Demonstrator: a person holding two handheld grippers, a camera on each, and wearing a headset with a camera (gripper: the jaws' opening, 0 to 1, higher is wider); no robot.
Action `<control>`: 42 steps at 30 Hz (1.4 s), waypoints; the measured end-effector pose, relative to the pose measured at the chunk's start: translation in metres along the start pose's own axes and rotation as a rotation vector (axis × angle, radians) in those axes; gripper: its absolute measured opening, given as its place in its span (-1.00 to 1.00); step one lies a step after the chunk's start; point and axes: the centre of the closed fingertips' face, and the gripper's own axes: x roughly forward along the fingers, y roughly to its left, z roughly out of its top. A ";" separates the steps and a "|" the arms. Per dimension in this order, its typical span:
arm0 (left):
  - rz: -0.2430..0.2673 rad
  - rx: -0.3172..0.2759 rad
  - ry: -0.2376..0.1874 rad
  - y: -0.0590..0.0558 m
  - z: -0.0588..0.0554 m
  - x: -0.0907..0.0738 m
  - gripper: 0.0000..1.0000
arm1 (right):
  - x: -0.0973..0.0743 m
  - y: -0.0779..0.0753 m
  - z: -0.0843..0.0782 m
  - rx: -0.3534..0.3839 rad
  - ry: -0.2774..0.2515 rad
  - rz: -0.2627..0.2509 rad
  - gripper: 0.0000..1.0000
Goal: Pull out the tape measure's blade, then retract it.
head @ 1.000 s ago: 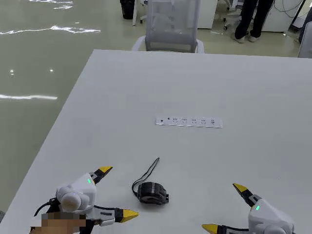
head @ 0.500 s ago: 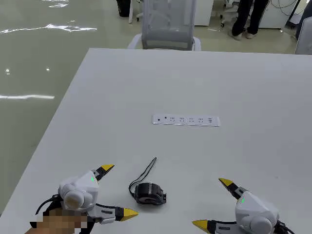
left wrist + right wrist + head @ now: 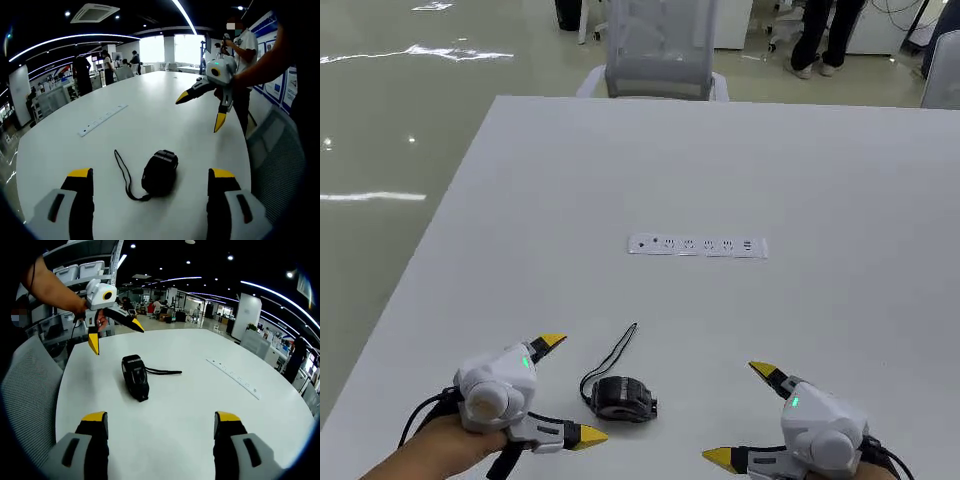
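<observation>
Nearest us, our left tool [image 3: 571, 388] and right tool [image 3: 740, 413] both stand wide open, holding nothing. The right has edged closer to the tape measure [image 3: 620, 397], which lies unmoved on the bench [image 3: 840, 170] between them. Farther off lies a power strip [image 3: 697, 245].

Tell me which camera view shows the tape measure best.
The left gripper view: the tape measure lies close and central, its black case and looped strap clear. The right gripper view shows it farther off, toward the left, strap stretched rightward. The head view shows it small, from above, low in the picture.
</observation>
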 end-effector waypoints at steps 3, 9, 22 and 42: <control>-0.012 0.007 0.011 -0.001 -0.002 0.005 0.86 | 0.004 0.001 -0.001 -0.008 0.009 0.011 0.75; -0.034 0.030 0.027 -0.003 -0.001 0.011 0.83 | 0.016 0.007 -0.001 -0.019 0.019 0.046 0.70; -0.082 0.065 0.062 0.001 -0.003 0.026 0.71 | 0.039 0.013 0.005 -0.040 0.041 0.129 0.60; -0.156 0.112 0.123 -0.007 -0.012 0.041 0.57 | 0.063 0.028 0.009 -0.110 0.084 0.235 0.41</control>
